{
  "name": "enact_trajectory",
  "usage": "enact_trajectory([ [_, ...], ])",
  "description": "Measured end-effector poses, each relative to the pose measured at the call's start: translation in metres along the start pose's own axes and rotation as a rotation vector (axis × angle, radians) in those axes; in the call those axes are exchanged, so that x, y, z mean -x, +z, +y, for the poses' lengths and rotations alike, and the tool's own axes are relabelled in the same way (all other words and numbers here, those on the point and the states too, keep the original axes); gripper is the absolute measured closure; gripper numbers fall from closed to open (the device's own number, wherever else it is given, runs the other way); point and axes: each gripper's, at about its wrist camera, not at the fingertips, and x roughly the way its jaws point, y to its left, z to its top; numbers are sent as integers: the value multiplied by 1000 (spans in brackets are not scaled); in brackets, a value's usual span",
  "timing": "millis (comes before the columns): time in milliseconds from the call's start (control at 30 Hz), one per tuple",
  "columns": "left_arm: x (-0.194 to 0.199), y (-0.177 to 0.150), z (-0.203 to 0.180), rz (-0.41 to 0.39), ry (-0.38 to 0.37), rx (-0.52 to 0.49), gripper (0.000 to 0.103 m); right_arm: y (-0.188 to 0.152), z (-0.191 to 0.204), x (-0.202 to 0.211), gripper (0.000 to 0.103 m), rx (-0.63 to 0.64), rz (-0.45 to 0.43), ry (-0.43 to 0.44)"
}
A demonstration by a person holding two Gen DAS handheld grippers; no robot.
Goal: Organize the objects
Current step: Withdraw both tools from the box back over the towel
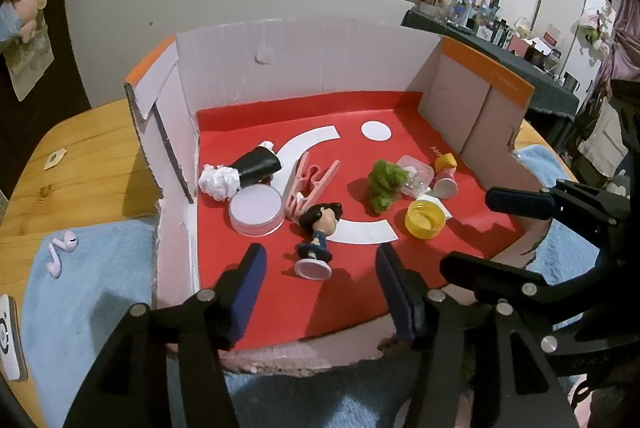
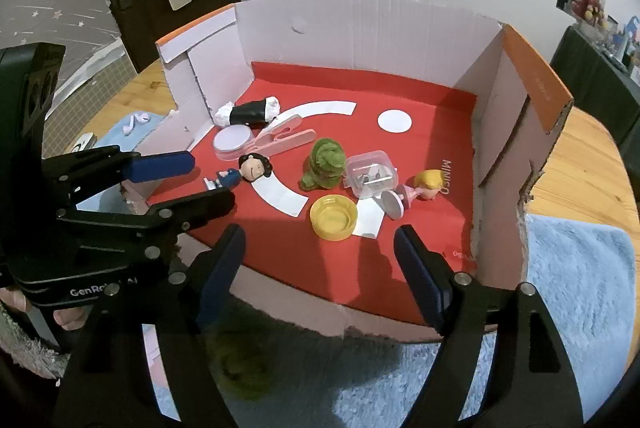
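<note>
An open cardboard box (image 1: 296, 68) with a red floor (image 2: 424, 132) holds small objects. A dark-haired figurine (image 1: 318, 234) lies near the front, also in the right wrist view (image 2: 248, 170). A yellow cap (image 1: 424, 218) (image 2: 333, 217), green fuzzy clump (image 1: 384, 184) (image 2: 325, 164), clear plastic case (image 1: 416, 174) (image 2: 371, 174), blonde figurine (image 1: 446, 176) (image 2: 416, 190), pink clip (image 1: 310, 182) (image 2: 280, 140), round white lid (image 1: 257, 210) (image 2: 233, 142) and black-and-white roll (image 1: 244, 174) (image 2: 248, 113) lie inside. My left gripper (image 1: 318, 268) is open above the dark-haired figurine. My right gripper (image 2: 320, 260) is open and empty at the box's front edge.
The box sits on a light blue towel (image 2: 580, 280) on a wooden table (image 1: 84, 156). White earbuds (image 1: 60, 254) and a white device (image 1: 10, 340) lie on the towel left of the box. A green clump (image 2: 240, 364) lies on the towel by the right gripper.
</note>
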Motion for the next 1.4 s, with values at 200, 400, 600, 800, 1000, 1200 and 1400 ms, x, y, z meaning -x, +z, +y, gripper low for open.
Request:
enact_trajectory([
  [200, 6, -4, 2, -5, -4, 8, 43, -2, 2, 6, 27, 0, -7, -4],
  [400, 13, -8, 2, -14, 4, 16, 36, -5, 7, 12, 22, 6, -14, -6],
  [600, 19, -11, 2, -34, 24, 19, 25, -8, 11, 22, 20, 12, -30, -12],
  [800, 28, -16, 0, -45, 38, 18, 18, -12, 15, 32, 10, 18, -43, -24],
  [1000, 34, -21, -2, -59, 57, 16, 10, -19, 15, 41, 10, 9, -52, -28],
  [1200, 41, -27, -3, -67, 76, 20, 7, -27, 15, 47, 9, 3, -52, -29],
  [1400, 47, -34, -3, -73, 85, 26, 3, -35, 18, 51, 8, 6, -53, -35],
])
